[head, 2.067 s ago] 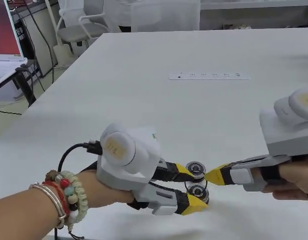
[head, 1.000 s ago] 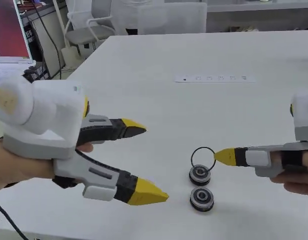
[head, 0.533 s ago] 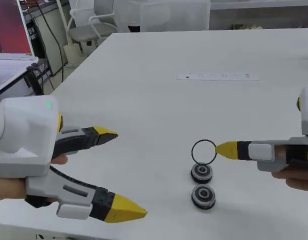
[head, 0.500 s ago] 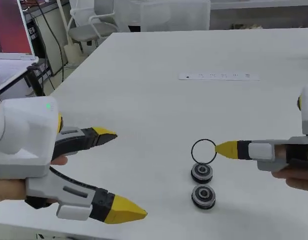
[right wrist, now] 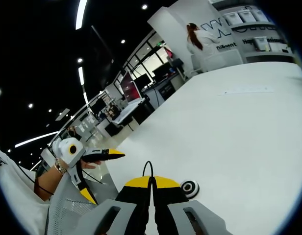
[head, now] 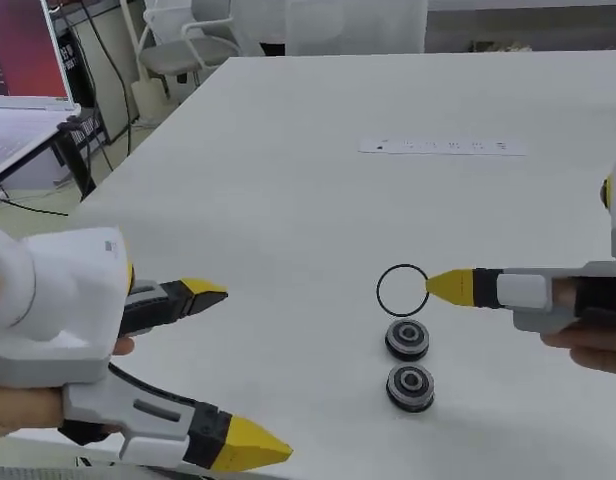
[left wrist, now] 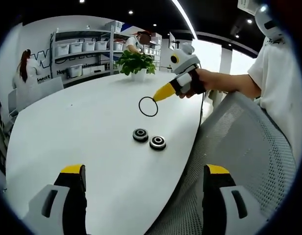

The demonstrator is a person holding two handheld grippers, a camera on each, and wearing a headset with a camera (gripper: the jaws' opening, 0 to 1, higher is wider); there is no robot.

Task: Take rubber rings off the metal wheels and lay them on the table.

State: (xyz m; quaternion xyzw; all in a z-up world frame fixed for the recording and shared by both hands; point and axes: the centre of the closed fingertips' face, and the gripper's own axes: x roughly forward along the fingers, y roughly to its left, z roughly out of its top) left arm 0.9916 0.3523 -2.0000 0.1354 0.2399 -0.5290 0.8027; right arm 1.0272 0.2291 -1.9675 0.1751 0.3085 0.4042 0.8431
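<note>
— How is the right gripper (head: 432, 286) seen?
— Its jaws are pressed together on the edge of a rubber ring (head: 378, 291), which is held just beside two metal wheels (head: 407, 339) laid on the table (head: 288, 180).
— And the left gripper (head: 243, 372)?
— It is spread wide; nothing is gripped, and it is kept well apart from the wheels.

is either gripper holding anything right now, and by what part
The right gripper holds the rubber ring, its fingers pinched shut on the ring's near edge. The left gripper is open and holds nothing.
</note>
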